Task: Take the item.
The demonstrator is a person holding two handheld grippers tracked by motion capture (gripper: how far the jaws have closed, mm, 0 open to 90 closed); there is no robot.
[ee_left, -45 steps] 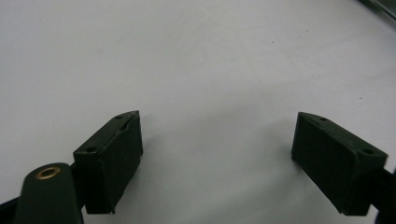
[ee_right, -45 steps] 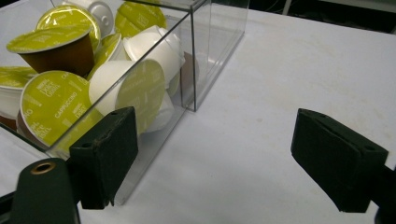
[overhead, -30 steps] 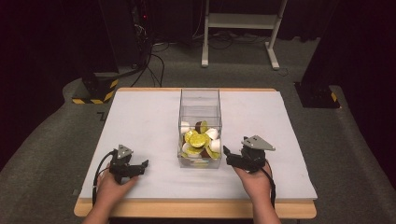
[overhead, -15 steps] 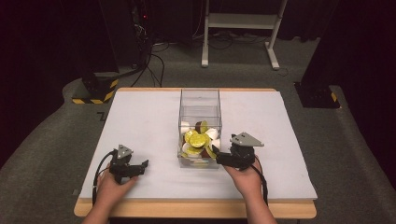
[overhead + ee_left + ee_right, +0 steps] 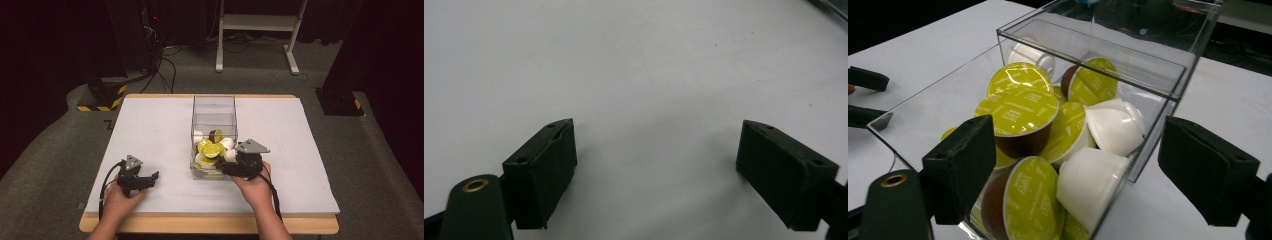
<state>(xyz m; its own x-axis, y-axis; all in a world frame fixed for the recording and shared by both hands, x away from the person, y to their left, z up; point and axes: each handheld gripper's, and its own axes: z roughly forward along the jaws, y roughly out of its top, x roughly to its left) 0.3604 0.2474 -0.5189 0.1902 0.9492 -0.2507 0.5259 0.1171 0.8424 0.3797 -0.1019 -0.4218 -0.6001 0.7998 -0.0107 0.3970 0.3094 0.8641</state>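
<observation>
A clear plastic box [image 5: 214, 107] stands mid-table, holding several coffee capsules [image 5: 210, 148] with yellow-green lids or white cups. My right gripper [image 5: 226, 168] sits at the box's front right corner, pointing left at it. In the right gripper view the right gripper [image 5: 1083, 172] has its jaws wide open, with the clear plastic box's near corner [image 5: 1148, 150] and the capsules [image 5: 1020, 112] just ahead; nothing is pinched. My left gripper [image 5: 151, 176] rests on the table at the front left. Seen from its own camera, the left gripper [image 5: 656, 170] is open over the bare white surface.
The white tabletop [image 5: 150, 130] has a wooden front edge [image 5: 210, 225]. Beyond the table, on the dark floor, are a white metal stand [image 5: 255, 30], cables and black-and-yellow bases [image 5: 100, 97].
My right gripper has moved left from beside the box to its front right corner. The left gripper has stayed in place.
</observation>
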